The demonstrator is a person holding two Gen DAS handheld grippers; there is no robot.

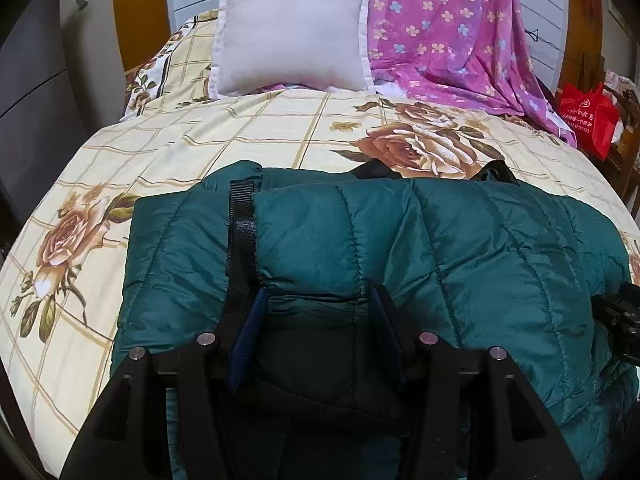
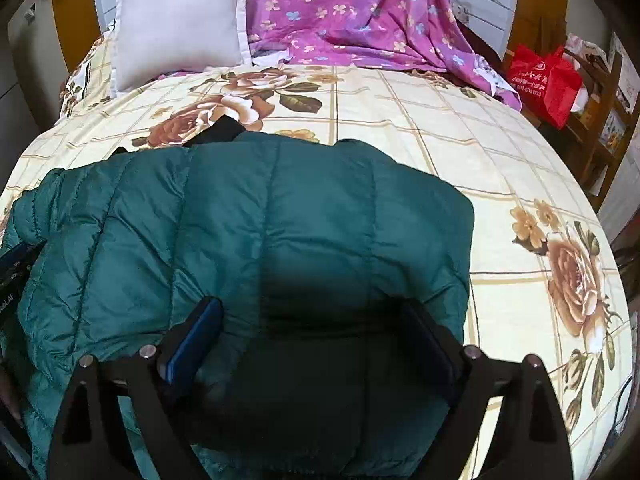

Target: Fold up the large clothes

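Observation:
A dark green quilted puffer jacket (image 1: 460, 240) lies folded across the near part of the bed; in the right wrist view the jacket (image 2: 240, 208) fills the lower left. A black strap (image 1: 242, 220) runs down its left part. My left gripper (image 1: 319, 292) is shut on a thick fold at the jacket's near edge, and the padding bulges between the blue pads (image 1: 246, 344). My right gripper (image 2: 310, 304) stands wide open over the jacket's right end, with fabric lying between its fingers and not pinched. A bit of black lining (image 2: 218, 130) peeks out at the far edge.
The bed cover (image 1: 240, 132) is cream with a grid and brown roses. A white pillow (image 1: 290, 32) and a purple floral sheet (image 1: 452, 28) lean at the headboard. A red bag (image 2: 544, 80) sits on a wooden shelf (image 2: 604, 120) to the right of the bed.

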